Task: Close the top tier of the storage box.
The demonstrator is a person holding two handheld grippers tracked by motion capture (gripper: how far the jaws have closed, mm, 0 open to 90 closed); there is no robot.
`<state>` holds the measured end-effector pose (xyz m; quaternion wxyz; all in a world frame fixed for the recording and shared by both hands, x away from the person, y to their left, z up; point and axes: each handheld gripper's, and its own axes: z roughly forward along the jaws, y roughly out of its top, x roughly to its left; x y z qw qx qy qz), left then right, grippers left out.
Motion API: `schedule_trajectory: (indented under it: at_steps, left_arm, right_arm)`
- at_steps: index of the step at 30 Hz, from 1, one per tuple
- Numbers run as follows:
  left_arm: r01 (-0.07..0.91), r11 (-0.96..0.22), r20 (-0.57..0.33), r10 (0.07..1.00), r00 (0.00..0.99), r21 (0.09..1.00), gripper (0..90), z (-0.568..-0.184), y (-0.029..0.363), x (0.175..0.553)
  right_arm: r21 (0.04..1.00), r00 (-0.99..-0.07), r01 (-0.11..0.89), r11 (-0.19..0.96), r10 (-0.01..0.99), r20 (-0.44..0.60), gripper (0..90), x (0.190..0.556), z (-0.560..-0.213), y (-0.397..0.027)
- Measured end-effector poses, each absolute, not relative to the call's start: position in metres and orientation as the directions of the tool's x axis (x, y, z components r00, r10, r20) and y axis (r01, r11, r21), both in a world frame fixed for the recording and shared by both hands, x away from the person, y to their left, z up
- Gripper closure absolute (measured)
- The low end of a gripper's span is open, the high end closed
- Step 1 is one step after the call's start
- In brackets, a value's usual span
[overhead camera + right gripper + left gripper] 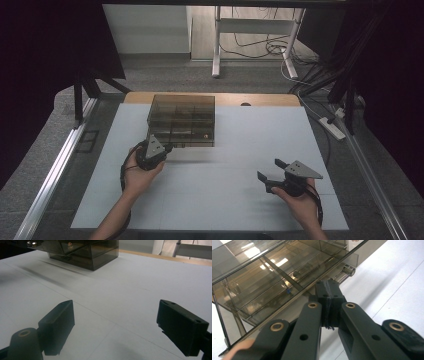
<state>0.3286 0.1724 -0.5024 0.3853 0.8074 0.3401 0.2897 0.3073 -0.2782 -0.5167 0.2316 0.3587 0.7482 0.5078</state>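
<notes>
Drawer work, judging by the left side: left gripper (167, 148) sits at the front lower corner of the smoky plastic drawer box (182, 120), jaws pressed tight together. In the left gripper view the closed tips (329, 293) sit right at the drawer front, just beside a small round knob (349, 269); whether they pinch the front lip or only touch it I cannot tell. Closed and low like that, it is probably set to pull or push a drawer along its slide. The box stands at the far middle of the white table (240, 190), left of centre, close enough for the left hand (137, 175) to reach without stretching. Inside, dividers and a small orange-ish item (206, 134) show through the tinted wall; too small to name.

Right gripper (270, 172) hovers low over bare table, well apart from the box, jaws spread wide with nothing between them. Looks parked, kept clear so the left can work, and ready to pick something out if a drawer opens.
</notes>
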Motion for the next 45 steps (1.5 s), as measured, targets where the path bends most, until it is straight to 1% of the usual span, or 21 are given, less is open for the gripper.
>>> schedule_trajectory:
  at_steps: [14,45]
  left_arm:
    - [0.321,-0.485,0.226,0.773,0.593,0.814,90.0,-0.504,0.170,0.333]
    - [0.338,-0.487,0.231,0.783,0.578,0.805,90.0,-0.503,0.175,0.349]
  right_arm:
    - [0.925,-0.635,0.301,0.230,0.772,0.015,14.3,0.308,-0.517,-0.278]
    - [0.924,-0.639,0.304,0.233,0.769,0.016,14.0,0.308,-0.518,-0.277]
